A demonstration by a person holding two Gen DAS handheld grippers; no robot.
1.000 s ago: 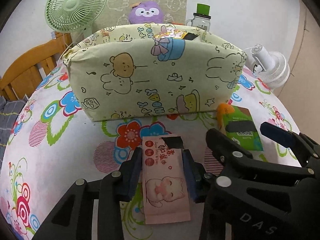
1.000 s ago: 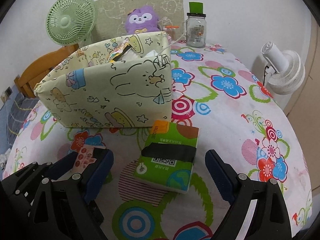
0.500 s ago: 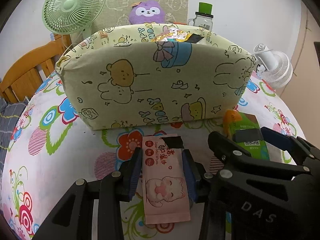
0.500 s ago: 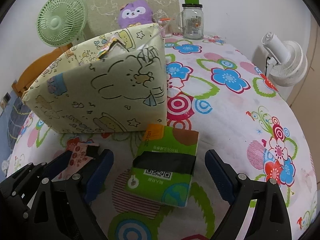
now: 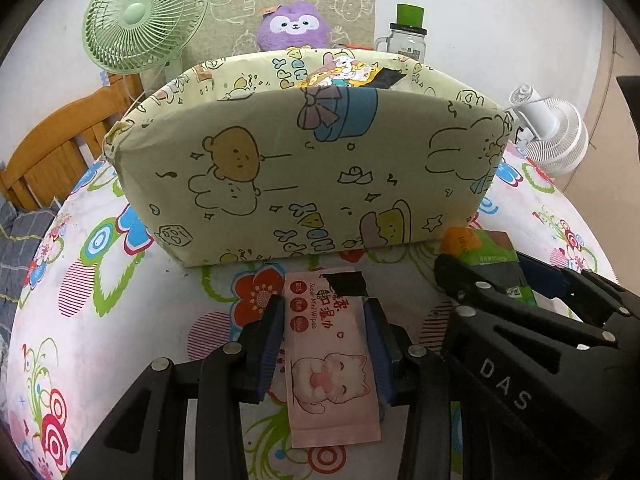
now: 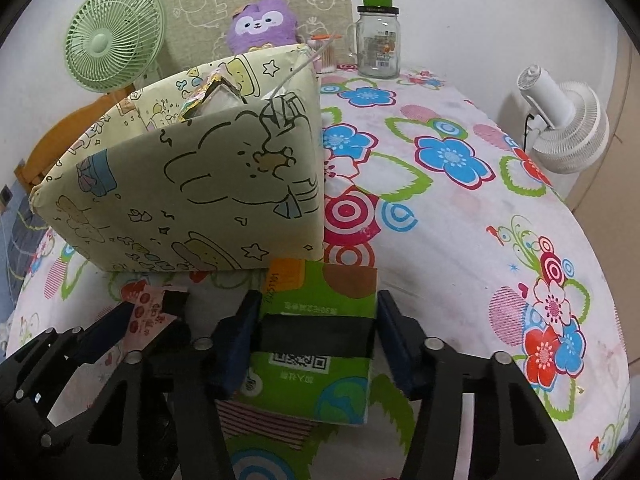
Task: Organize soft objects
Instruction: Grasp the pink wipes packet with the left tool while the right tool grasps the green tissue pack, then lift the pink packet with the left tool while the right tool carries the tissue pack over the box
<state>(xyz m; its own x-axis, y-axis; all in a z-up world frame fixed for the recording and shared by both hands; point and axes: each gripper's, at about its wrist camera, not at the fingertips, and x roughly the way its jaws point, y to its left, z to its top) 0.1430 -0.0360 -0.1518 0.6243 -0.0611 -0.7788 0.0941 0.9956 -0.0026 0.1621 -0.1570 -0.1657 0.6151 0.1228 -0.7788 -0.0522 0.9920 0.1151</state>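
Observation:
A pink wet-wipes pack [image 5: 328,344] with a cat drawing lies on the floral tablecloth, and my left gripper [image 5: 324,305] is shut on its long sides. Just to its right, my right gripper [image 6: 319,300] is closing its jaws on a green tissue pack [image 6: 312,384], with both blue pads against the pack's sides. Both packs rest in front of a pale green cartoon-print fabric box [image 5: 304,176], which is open at the top with several packets showing inside. The green pack's far end touches the box's front corner [image 6: 316,248].
Behind the box stand a green desk fan [image 5: 140,20], a purple plush toy [image 5: 292,26] and a glass jar with a green lid [image 6: 378,36]. A white fan [image 6: 564,120] sits beyond the table's right edge, and a wooden chair [image 5: 48,152] at the left.
My right gripper's jaws have drawn in from wide apart until they meet the green tissue pack's sides. Both views have crept a little closer to the box. The left grip is unchanged.

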